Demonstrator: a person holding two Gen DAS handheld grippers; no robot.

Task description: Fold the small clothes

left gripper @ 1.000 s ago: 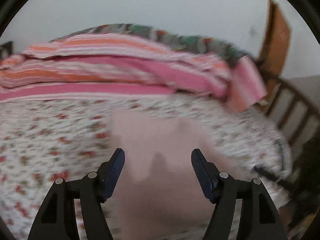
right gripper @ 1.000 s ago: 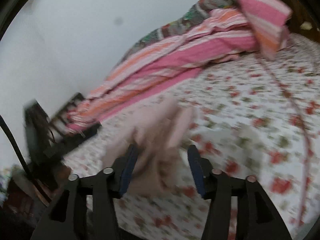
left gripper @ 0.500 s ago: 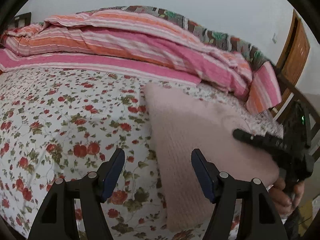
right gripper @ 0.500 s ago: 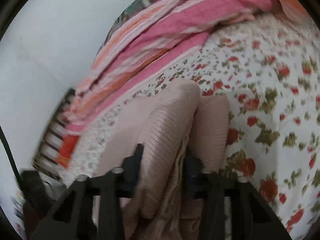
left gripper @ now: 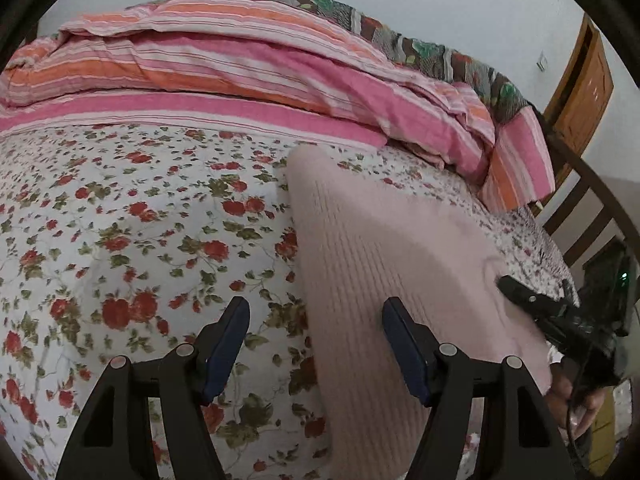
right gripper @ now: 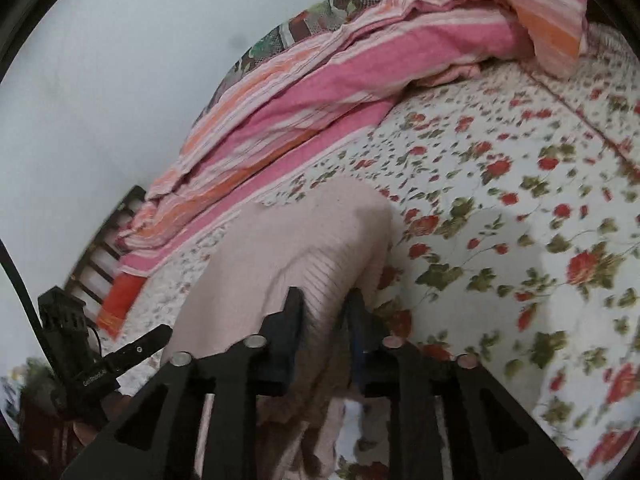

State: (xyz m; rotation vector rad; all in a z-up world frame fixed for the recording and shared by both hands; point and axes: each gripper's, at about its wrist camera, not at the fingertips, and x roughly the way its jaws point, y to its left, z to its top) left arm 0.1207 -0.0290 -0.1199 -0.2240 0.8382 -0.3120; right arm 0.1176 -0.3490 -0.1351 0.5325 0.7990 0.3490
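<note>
Item: pale pink ribbed knit garment [left gripper: 384, 264], laid on a floral bedsheet [left gripper: 132, 216]; centre-right of the left wrist view, lower centre of the right wrist view.

Left gripper [left gripper: 316, 344]: bottom centre, jaws apart, nothing pinched; the garment's left edge runs between its fingers.

Right gripper [right gripper: 326, 316]: bottom centre, jaws narrow and just been opening after a squeeze, a fold of the garment between them; whether the pads press it cannot be told.

Background: pink-and-orange striped quilt [left gripper: 248, 60], upper frame; wooden bed rail [left gripper: 592, 208], right edge.
</note>
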